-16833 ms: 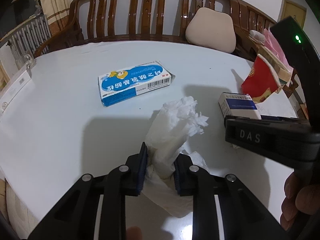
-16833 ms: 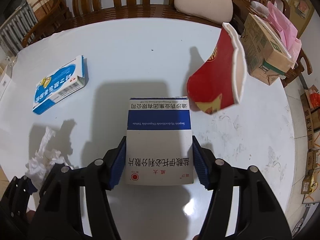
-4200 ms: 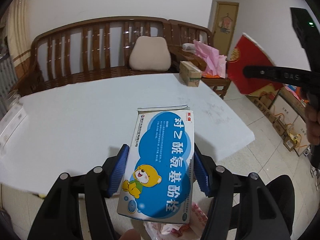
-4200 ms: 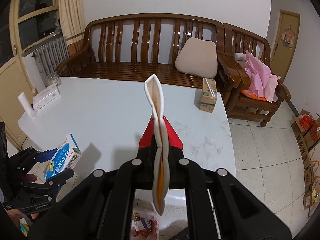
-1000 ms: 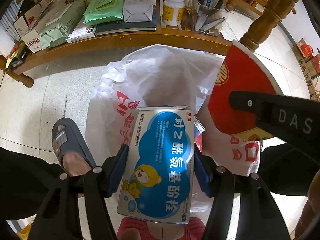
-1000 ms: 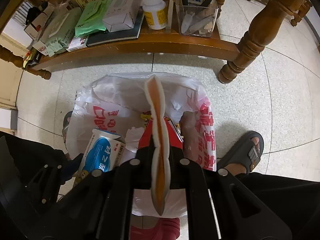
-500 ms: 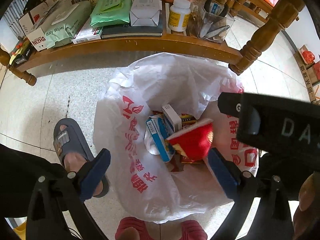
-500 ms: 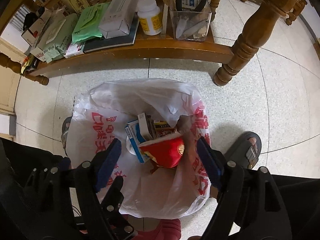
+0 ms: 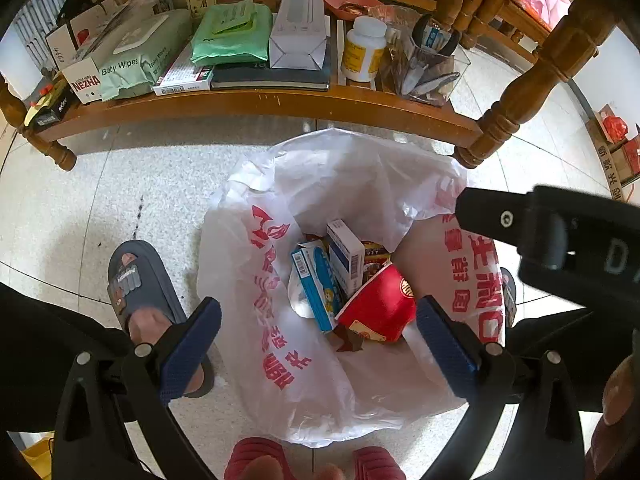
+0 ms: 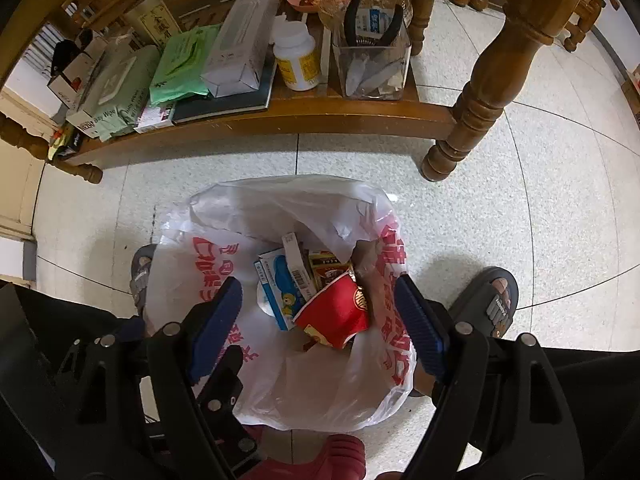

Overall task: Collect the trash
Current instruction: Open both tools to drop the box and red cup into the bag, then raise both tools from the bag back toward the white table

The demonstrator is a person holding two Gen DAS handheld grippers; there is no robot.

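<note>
Hovering over the bag (image 9: 280,320), both hand-held grippers, left (image 9: 318,338) and right (image 10: 318,320), have just opened, empty; cup (image 9: 380,304) and box (image 9: 316,280) lie inside, box at cup's 9 o'clock

Black-framed left claw (image 9: 318,334) with ribbed blue pads, silver screws, right claw (image 10: 318,322) alike, grey slippers (image 9: 138,280), black trousers

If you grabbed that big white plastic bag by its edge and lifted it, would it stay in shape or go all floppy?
Probably floppy: the white plastic bag is thin, creased film that sags around its opening. It likely feels light, since only a red paper cup and small cartons show inside. The glossy film may slip between flat pads.
</note>
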